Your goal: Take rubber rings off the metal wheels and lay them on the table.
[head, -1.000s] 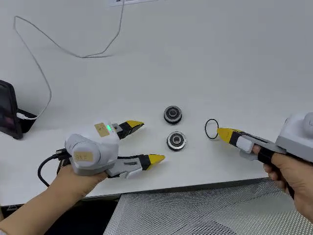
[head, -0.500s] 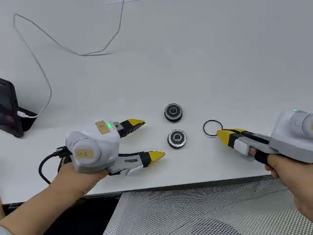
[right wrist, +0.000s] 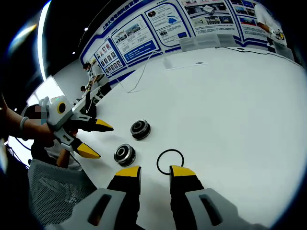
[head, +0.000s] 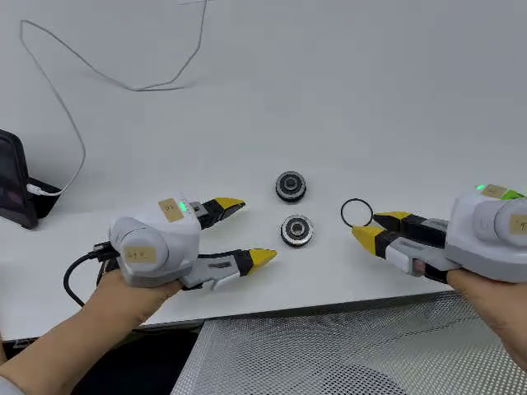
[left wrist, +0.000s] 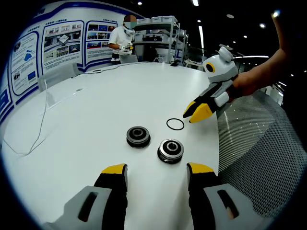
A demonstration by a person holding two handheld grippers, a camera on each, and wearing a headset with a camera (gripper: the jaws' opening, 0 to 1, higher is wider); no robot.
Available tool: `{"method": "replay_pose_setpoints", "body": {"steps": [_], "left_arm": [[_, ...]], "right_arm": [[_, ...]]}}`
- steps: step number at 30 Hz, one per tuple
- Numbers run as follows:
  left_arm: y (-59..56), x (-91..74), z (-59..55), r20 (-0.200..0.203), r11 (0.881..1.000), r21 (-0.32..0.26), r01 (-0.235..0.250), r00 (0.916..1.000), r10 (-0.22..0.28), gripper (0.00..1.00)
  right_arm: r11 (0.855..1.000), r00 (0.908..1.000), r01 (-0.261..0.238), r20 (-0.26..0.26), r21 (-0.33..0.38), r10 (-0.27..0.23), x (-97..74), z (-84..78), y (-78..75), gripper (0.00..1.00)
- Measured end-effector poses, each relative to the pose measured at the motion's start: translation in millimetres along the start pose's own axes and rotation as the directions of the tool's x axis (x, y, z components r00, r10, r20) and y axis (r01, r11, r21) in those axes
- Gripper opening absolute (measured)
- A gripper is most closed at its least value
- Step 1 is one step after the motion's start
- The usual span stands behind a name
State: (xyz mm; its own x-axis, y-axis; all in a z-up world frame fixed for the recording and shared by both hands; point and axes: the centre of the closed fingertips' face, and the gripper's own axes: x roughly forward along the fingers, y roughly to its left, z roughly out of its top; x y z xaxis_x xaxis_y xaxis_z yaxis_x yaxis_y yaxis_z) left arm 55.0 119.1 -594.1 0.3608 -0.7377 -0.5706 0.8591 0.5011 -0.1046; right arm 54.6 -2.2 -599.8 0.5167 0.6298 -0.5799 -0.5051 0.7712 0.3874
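On the white desk (head: 412, 99), near the middle of its front edge: two small metal wheels lying flat, close together but apart. Far wheel (head: 290, 186) darker around the rim, near wheel (head: 297, 230) brighter metal there in the left gripper view; no telling about a rubber ring on either. To the right of both, flat on the bare desktop and touching neither: one loose black rubber ring (head: 342, 213).

Left gripper (head: 247, 230) in a hand at the front-left, roughly level over the desk, yellow tips aimed at the wheels from the left and short of them. Spread wide, gripping nothing. In its own view, the near wheel ahead of the gap between the two tips, clear of both.

Right gripper (head: 375, 226) in the other hand at the front-right, pointing left toward the ring. Parted only narrowly, nothing held between. Farther tip just beside the ring's right side; touching or not, impossible to say. In the right gripper view, the ring just ahead of the two tips.

Farther back: a thin grey cable (head: 138, 89) looping over the far-left part of the desk and down to a dark device (head: 12, 185) propped at the left edge. Black cord (head: 67, 284) trailing from the back of the left gripper by the front edge. Below that edge, grey mesh (head: 346, 354).
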Motion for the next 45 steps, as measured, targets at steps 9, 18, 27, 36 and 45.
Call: {"method": "replay_pose_setpoints", "body": {"steps": [9, 18, 27, 36, 45], "left_arm": [[-2.9, 2.1, 2.8, 0.003, 1.0, 0.004, 0.01, 0.9999, -0.01, 0.48], [-7.9, 8.7, 10.5, 0.015, 0.999, 0.021, 0.031, 0.9994, -0.032, 0.42], [-14.8, 16.7, 20.6, 0.026, 0.997, 0.045, 0.061, 0.9977, -0.062, 0.34], [-21.9, 26.2, 24.4, 0.017, 0.993, 0.076, 0.089, 0.9957, -0.091, 0.29], [-24.8, 33.7, 21.3, -0.01, 0.988, 0.11, 0.108, 0.9942, -0.107, 0.24]], "right_arm": [[0.999, 0.9991, -0.043, 0.002, 0.014, 0.043, 9.1, 0.5, 13.7, 0.24], [0.996, 0.9962, -0.087, -0.006, -0.011, 0.087, 18.1, 2.0, 28.0, 0.21], [0.994, 0.9939, -0.11, -0.007, -0.02, 0.11, 24.3, 3.6, 37.6, 0.19], [0.993, 0.9929, -0.119, -0.006, -0.013, 0.119, 26.9, 2.9, 42.5, 0.18], [0.992, 0.9921, -0.125, -0.004, -0.006, 0.125, 29.1, 3.7, 45.6, 0.18]]}}
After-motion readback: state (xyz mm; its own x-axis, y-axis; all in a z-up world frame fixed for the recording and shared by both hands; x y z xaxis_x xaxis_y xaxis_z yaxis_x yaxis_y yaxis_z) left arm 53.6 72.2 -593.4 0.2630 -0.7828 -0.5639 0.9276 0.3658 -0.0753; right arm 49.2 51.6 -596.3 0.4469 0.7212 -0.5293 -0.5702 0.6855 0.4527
